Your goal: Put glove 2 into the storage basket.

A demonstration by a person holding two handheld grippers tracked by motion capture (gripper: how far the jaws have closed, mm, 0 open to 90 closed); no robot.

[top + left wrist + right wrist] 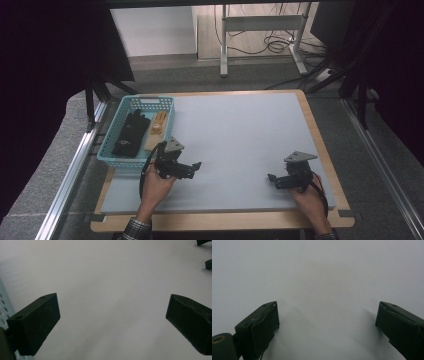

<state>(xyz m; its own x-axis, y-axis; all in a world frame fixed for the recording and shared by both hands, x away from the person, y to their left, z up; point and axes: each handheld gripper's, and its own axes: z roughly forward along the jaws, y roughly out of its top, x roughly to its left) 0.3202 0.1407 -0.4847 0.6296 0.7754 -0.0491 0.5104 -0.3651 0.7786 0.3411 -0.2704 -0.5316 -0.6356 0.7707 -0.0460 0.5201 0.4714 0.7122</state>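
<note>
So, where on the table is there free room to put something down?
The grey mat is bare from the blue basket across to its right edge, and between the left claw and right claw. The basket is crowded: a black item and wooden pieces fill it.

- The counter (240,135) has a smooth, matt, pale grey top, and its border looks like light wood.
- The basket (111,139) looks like light blue plastic with perforated walls.
- A black item (131,134) in the basket looks soft and matt, perhaps cloth; its material is hard to tell.
- A tan piece (156,131) beside it looks like bare wood.
- The left tongs (112,322) have matt black jaws with faint scuffs.
- The right tongs (327,325) are likewise matt black, with slightly rough edges.
- The plate (300,157) atop the right tongs is dull grey.
</note>
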